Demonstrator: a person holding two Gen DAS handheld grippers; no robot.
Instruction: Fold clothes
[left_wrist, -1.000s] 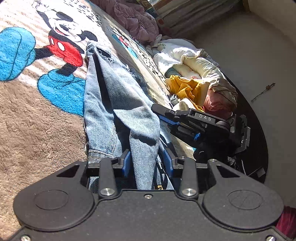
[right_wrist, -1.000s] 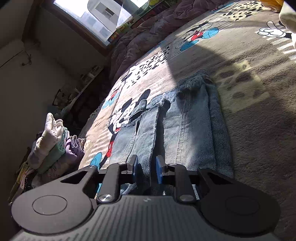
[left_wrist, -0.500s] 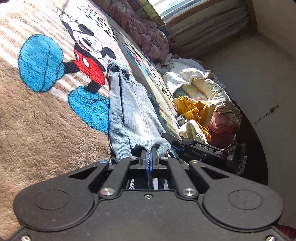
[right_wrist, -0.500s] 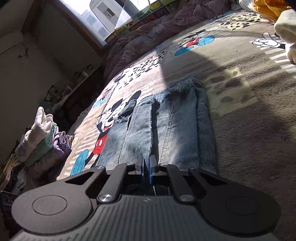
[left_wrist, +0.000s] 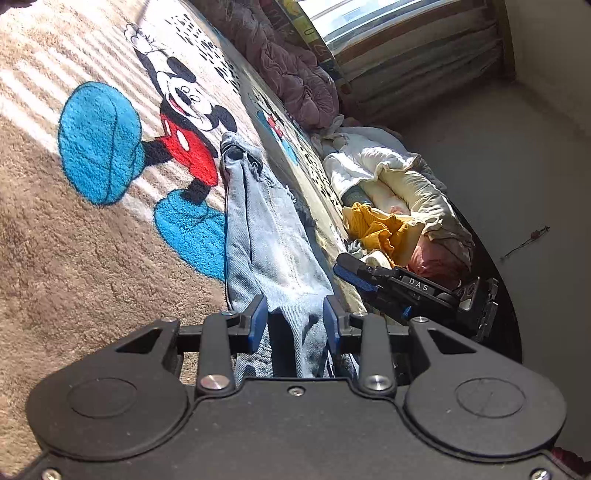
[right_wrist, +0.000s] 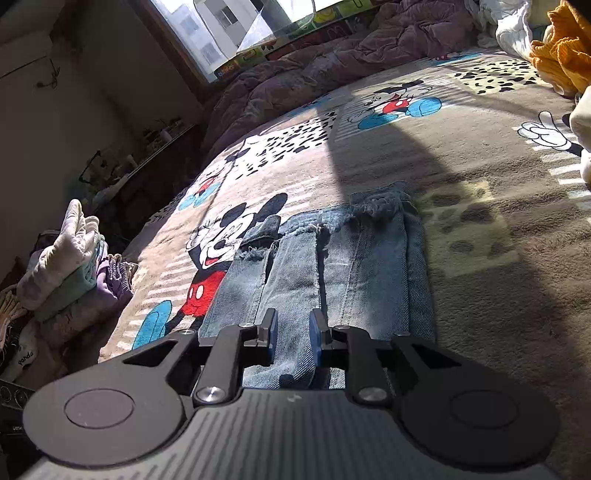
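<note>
With the left claw (left_wrist: 293, 325) and right claw (right_wrist: 293, 334) both parted and gripping nothing, denim between their fingers, the jeans (right_wrist: 325, 273) could bunch or unfold if either drags forward.

Your left gripper (left_wrist: 294, 319) sits low with its jaws spread apart. Your right gripper (right_wrist: 293, 334) does likewise, its blue-padded fingers (right_wrist: 272, 334) parted, pointing forward.

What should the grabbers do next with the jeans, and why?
Probably close both again on the near edge of the jeans. The left gripper and right gripper have open jaws with denim between them, and the jeans lie long on the blanket, so another fold seems needed.
</note>
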